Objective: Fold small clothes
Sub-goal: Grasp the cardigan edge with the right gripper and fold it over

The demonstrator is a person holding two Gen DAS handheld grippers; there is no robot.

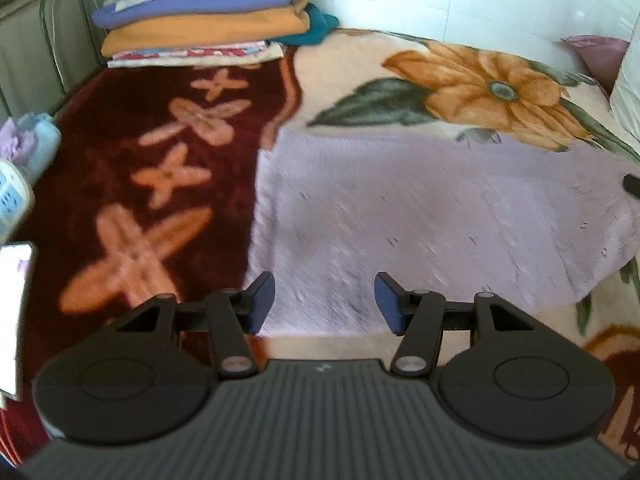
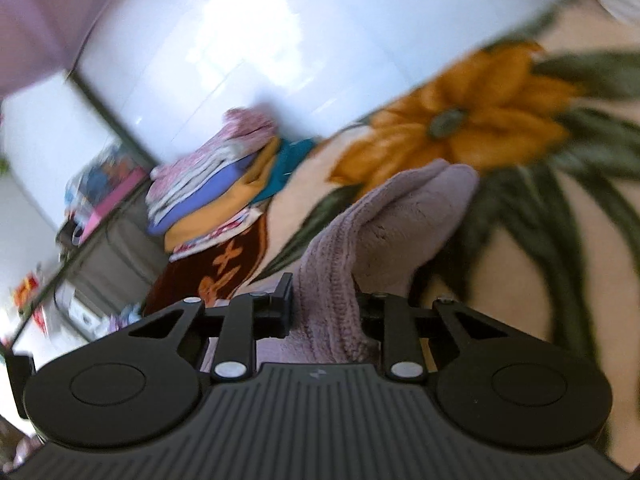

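left wrist view: the left gripper (image 1: 324, 304) hangs over the near edge of a lilac knit cloth (image 1: 440, 216), its jaws apart with nothing between them; the blue pads (image 1: 260, 304) stand clear of the fabric. the cloth lies spread flat on a bed blanket (image 1: 400, 60) printed with a large orange flower, beside a dark red part of the blanket with pale cross-shaped flowers. at the far left corner sits a stack of folded clothes (image 1: 200, 16), orange, purple and pink among them. a small dark tip shows at the cloth's right edge; what it is cannot be told.

right wrist view: the picture is tilted and blurred. the right gripper (image 2: 326, 312) has its jaws closed on a bunched fold of the lilac knit cloth (image 2: 400, 216), which rises from between them and drapes away over the blanket (image 2: 520, 280). the stack of folded clothes (image 2: 212, 200) shows beyond, against a white wall (image 2: 240, 40).
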